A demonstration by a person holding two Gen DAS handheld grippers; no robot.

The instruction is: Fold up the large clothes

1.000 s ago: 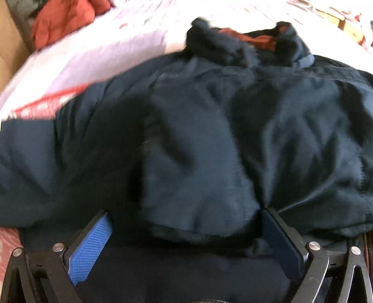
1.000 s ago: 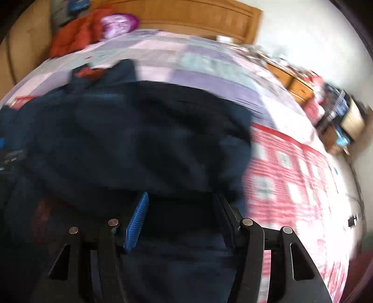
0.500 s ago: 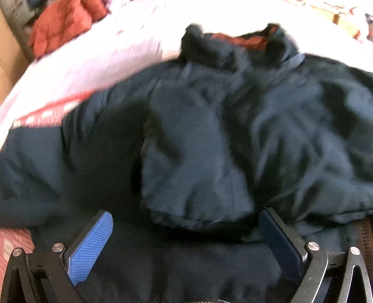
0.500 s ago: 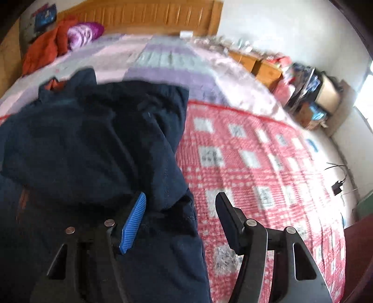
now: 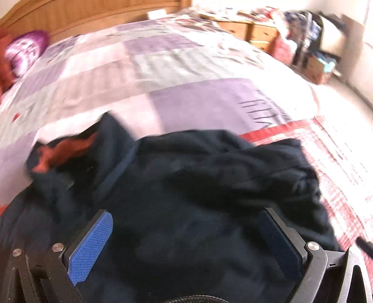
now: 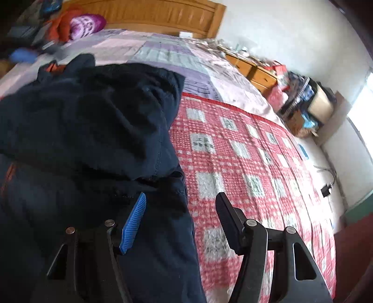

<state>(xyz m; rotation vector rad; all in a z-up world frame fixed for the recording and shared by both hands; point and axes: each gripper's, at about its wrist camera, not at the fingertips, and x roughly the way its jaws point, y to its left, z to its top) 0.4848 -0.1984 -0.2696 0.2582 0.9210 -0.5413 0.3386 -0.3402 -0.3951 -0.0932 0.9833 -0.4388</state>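
Jacket [image 5: 198, 186], seemingly unshifted; view swung right.

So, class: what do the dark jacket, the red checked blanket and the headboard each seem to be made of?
Jacket: matte navy woven cloth, probably padded; soft puffy folds and stitched seams.
Blanket: fuzzy fleece or terry, judging by its nubby pile.
Headboard: varnished wood; orange-brown with a slight sheen.
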